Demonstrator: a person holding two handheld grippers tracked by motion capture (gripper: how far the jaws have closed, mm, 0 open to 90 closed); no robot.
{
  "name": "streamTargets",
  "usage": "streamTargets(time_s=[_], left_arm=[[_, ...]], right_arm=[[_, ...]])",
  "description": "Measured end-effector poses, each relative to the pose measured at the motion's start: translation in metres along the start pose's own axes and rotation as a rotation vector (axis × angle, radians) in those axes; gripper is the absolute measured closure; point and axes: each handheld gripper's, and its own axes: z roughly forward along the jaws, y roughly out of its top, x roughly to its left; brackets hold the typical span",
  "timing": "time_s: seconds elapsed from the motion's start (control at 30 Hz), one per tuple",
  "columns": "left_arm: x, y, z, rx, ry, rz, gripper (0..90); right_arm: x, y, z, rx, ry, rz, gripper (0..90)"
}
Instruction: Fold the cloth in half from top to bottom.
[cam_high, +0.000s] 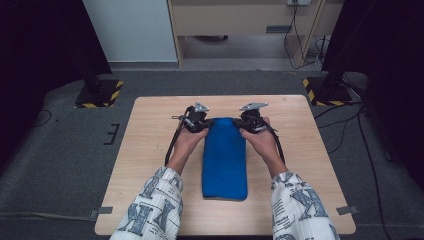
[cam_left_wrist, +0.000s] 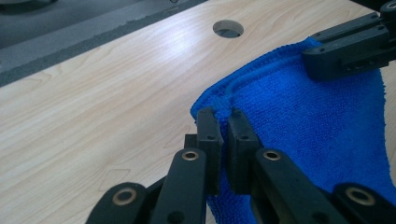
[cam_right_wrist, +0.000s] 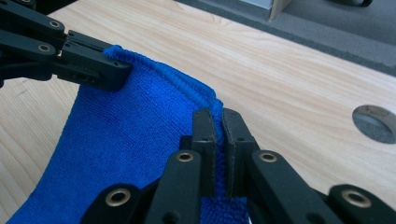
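A blue towel (cam_high: 224, 160), folded into a long strip, lies down the middle of the wooden table (cam_high: 150, 145). My left gripper (cam_high: 206, 123) is shut on the far left corner of the blue towel (cam_left_wrist: 317, 121), its jaws pinching the hem. My left gripper (cam_left_wrist: 223, 116) has cloth between its tips. My right gripper (cam_high: 242, 122) is shut on the far right corner of the blue towel (cam_right_wrist: 130, 135). My right gripper (cam_right_wrist: 217, 114) clamps the edge. Each gripper view also shows the other gripper across the towel. The far edge looks slightly lifted.
A round cable hole (cam_left_wrist: 228, 29) is cut in the table near its far right corner, also seen as a hole (cam_right_wrist: 375, 123). Dark stands with yellow-black bases (cam_high: 99, 93) stand on the grey carpet beyond the table. Cables (cam_high: 350, 125) run on the floor at right.
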Motion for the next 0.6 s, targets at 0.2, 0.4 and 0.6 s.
streamTargets(time_s=[0.2, 0.4, 0.6], left_arm=[[0.006, 0.003, -0.002, -0.016, 0.004, -0.006, 85.4], [0.013, 0.004, -0.003, -0.026, 0.003, -0.007, 85.4], [0.011, 0.005, -0.007, -0.028, 0.007, -0.002, 85.4]], right_arm=[[0.001, 0.007, 0.0, -0.009, 0.004, -0.002, 85.6], [-0.003, 0.015, 0.004, -0.026, 0.014, 0.008, 85.6], [-0.001, 0.015, 0.005, -0.029, 0.014, -0.005, 85.6]])
